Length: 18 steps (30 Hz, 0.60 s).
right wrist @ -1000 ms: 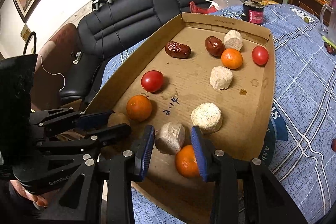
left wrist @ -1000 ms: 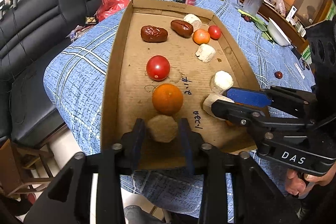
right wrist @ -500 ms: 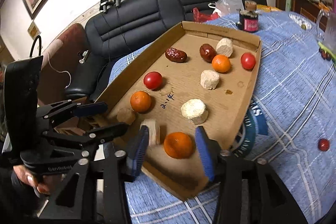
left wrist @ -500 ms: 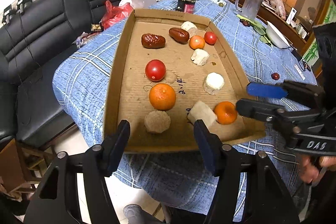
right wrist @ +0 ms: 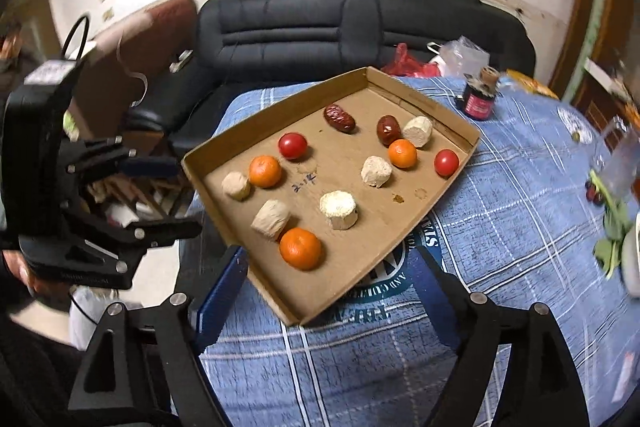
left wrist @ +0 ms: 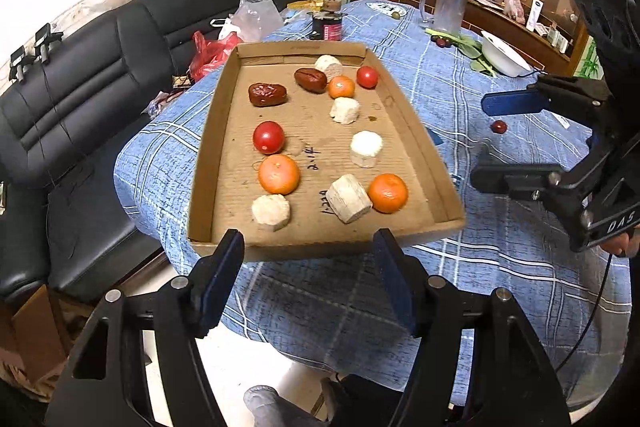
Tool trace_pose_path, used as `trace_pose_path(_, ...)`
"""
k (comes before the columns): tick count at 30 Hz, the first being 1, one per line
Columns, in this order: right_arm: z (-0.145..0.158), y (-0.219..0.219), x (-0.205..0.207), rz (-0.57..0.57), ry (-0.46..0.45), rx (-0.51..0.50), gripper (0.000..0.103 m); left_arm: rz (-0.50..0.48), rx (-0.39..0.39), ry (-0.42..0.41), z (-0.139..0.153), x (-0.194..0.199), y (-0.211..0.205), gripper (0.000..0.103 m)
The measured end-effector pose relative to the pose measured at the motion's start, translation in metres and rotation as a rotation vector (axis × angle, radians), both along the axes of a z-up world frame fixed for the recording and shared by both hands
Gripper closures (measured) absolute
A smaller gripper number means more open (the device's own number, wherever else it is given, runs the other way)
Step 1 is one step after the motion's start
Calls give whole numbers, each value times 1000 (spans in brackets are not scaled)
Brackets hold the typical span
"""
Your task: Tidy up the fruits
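Twelve pieces lie in the cardboard tray [left wrist: 202, 163], my landmark, on the blue checked tablecloth [left wrist: 480, 267]. I have both tools released: the left gripper [left wrist: 308, 283] hangs off the tray's near edge, its jaws just opened, nothing between them; the right gripper [right wrist: 328, 291] is off the tray's near corner, jaws likewise just spread and empty. Nearest that near edge sit two oranges [left wrist: 387, 193], then two pale cylinders [left wrist: 348, 197]. The tipped one lies on its side, long axis slanting across the tray. I judge it closer to my right gripper. One small red fruit [left wrist: 499, 126] sits outside the tray's right wall.
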State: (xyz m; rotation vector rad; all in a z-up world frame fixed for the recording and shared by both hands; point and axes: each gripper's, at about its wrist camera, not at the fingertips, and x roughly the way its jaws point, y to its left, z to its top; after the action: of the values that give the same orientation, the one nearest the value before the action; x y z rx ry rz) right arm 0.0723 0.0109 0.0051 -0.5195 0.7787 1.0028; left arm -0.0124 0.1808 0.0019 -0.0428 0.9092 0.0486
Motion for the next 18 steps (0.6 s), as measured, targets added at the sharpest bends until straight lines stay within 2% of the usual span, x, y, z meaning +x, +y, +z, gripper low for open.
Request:
trace_pose_path(7,-4,5,-16,69,-45,-42,19,1,7,-5,4,-6,-7,37)
trace_pose_path(18,-3,4,-15,72,-52,-29,19,37,14,-18,6,-10,-2,37)
